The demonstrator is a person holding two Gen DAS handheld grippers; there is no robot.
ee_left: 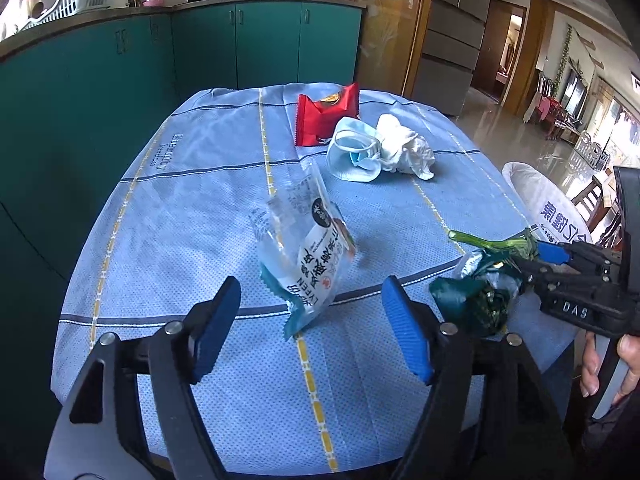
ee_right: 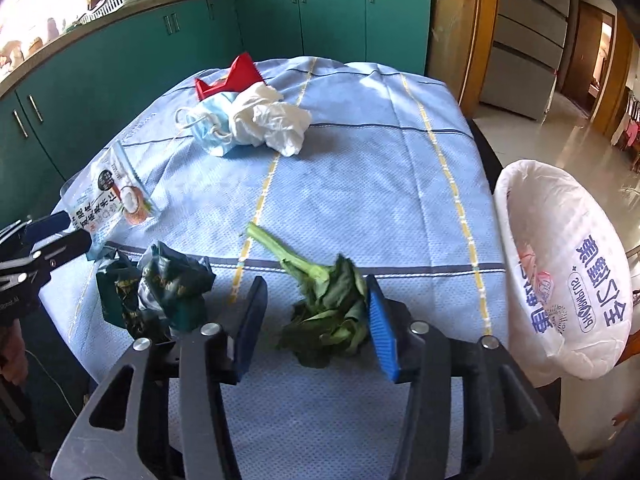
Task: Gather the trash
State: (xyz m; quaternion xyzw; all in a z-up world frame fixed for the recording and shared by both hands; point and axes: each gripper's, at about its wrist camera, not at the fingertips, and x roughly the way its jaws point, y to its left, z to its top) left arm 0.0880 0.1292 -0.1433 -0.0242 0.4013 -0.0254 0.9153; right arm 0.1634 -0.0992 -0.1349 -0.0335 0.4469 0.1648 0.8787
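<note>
A clear snack wrapper stands tilted on the blue tablecloth, its lower edge between the pads of my left gripper, which is open and not pressing it. A leafy green vegetable lies between the fingers of my right gripper. Its leaves brush the right pad and the left pad stands clear, so that gripper is open. A crumpled dark green wrapper lies just left of it. Farther back lie a red wrapper, a blue face mask and a crumpled white tissue.
A bin lined with a white printed bag stands off the table's right edge. Teal cabinets under a counter with pots run behind and to the left. A person's hand holds the right gripper's handle.
</note>
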